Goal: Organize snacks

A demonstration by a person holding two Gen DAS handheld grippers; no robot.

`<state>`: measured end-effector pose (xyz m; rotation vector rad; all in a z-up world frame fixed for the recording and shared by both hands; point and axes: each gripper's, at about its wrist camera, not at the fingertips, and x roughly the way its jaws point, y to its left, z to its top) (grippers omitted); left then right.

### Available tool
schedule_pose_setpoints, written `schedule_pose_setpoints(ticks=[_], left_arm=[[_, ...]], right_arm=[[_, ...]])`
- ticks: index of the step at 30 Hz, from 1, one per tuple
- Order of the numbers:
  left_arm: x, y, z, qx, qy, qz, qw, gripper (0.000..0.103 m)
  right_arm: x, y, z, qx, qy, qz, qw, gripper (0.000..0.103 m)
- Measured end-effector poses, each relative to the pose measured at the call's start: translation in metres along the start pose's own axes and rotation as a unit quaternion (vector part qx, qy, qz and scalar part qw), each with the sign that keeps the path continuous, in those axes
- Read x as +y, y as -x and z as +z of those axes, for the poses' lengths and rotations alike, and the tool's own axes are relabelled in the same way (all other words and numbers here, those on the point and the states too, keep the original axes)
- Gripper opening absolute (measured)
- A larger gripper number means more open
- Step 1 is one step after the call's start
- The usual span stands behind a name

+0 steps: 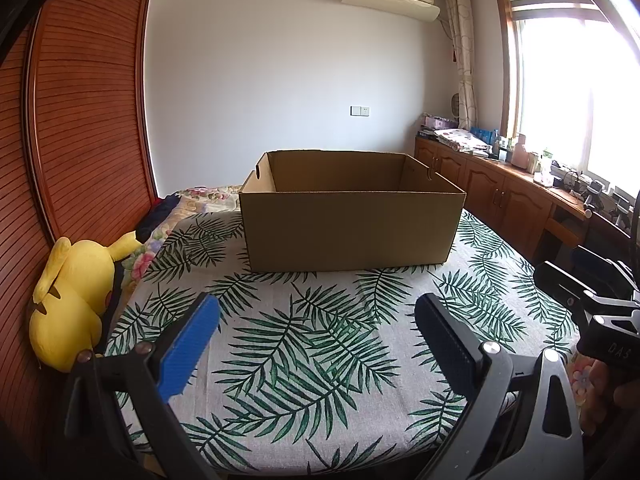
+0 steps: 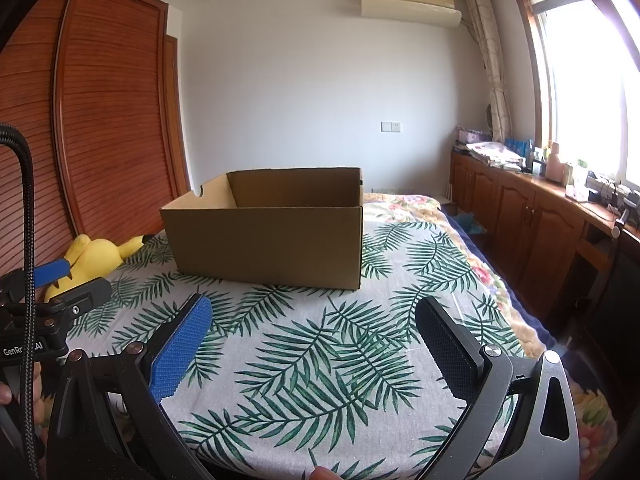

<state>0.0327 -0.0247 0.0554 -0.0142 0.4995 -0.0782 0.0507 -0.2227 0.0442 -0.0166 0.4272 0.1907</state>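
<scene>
Cardboard box [image 1: 352, 212] sits open-topped on the leaf-print cloth [image 1: 304, 344], squarely ahead of me and well apart from both tools, which I take to be where the snacks belong; no snacks show in either view, and the box's floor is hidden from me. I hold my left gripper [image 1: 316, 344] and right gripper [image 2: 312, 344] low over the cloth, fingers spread wide and empty, ready to take something. Off to my left a yellow plush toy [image 1: 72, 300] lies against the wooden wardrobe [image 1: 88, 120], out of the working space.

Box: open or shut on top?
Open. The box has no lid or flaps over it; both views show its inner walls. Its floor is hidden.
</scene>
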Motion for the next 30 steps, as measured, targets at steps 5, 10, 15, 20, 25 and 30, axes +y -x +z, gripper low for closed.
schedule_pose_setpoints(ticks=[5, 10, 15, 20, 25, 30], left_arm=[[0.0009, 0.0004, -0.0005, -0.001, 0.001, 0.0, 1.0, 0.099], [0.0012, 0.0002, -0.0001, 0.0, 0.001, 0.0, 1.0, 0.099], [0.0015, 0.0002, 0.0001, 0.0, 0.001, 0.002, 1.0, 0.099], [0.0026, 0.0002, 0.0007, 0.0, 0.002, 0.002, 1.0, 0.099], [0.0024, 0.0001, 0.0006, 0.0, 0.001, 0.002, 1.0, 0.099], [0.0024, -0.0001, 0.0006, 0.0, 0.002, 0.002, 1.0, 0.099]], right_arm=[[0.0004, 0.0, 0.0004, 0.0, 0.0, -0.001, 1.0, 0.103], [0.0004, 0.0001, 0.0003, 0.0, 0.0, -0.002, 1.0, 0.103], [0.0006, -0.0001, 0.0008, 0.0, 0.0, -0.001, 1.0, 0.103], [0.001, -0.0002, 0.0012, -0.001, -0.001, 0.0, 1.0, 0.103], [0.0006, -0.0002, 0.001, -0.001, -0.001, 0.0, 1.0, 0.103], [0.0009, -0.0008, 0.0012, 0.0, -0.002, 0.0, 1.0, 0.103]])
